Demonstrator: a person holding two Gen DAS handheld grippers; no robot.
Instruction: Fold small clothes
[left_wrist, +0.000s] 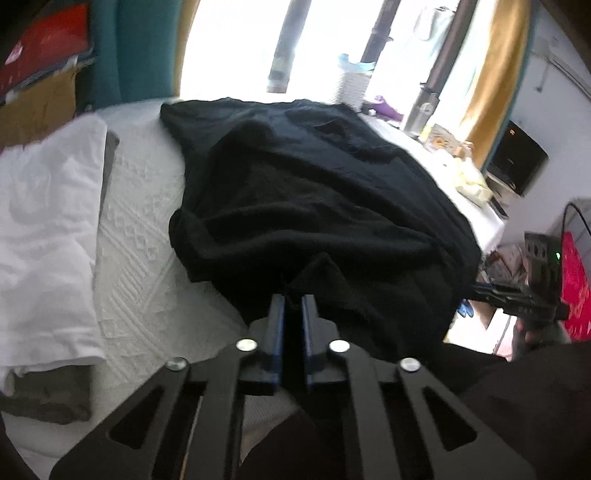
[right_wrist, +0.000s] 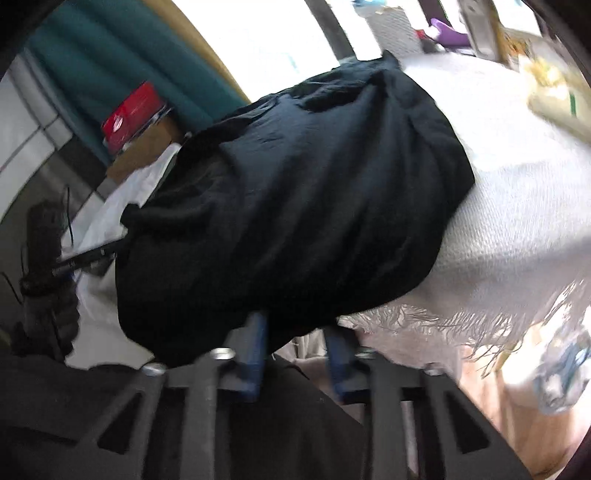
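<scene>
- Your black garment (left_wrist: 310, 199) lay spread over the white textured bedspread (left_wrist: 144, 229), rumpled rather than flat — broad soft folds ran across it and its surface bulged in the middle.
- The cloth was matte and dark enough that seams and any collar were hard to make out; in the right wrist view it showed a faint bluish sheen where window light caught it.
- Its near hem hung over the bed's edge towards you, just above the bedspread's white fringe (right_wrist: 461, 325).
- Your left gripper (left_wrist: 294, 299) was closed on a pinched peak of that near hem; the blue-lined fingers (left_wrist: 277, 314) stood almost together with black fabric rising between them.
- Your right gripper (right_wrist: 295, 332) sat at the hem's other near corner — its blue fingers (right_wrist: 256, 343) stood a little apart with the cloth's edge draped over their tips; whether the pads pressed on the cloth could not be told through the blur.
- In the left wrist view, your right gripper (left_wrist: 480, 290) reached under the garment's right edge.
- A folded white cloth (left_wrist: 48, 240) lay on the bed to the left of the black garment, apart from it, with a grey piece (left_wrist: 48, 395) beneath.
- A bright window (left_wrist: 295, 44) filled the far wall, flanked by a teal curtain (left_wrist: 133, 48).
</scene>
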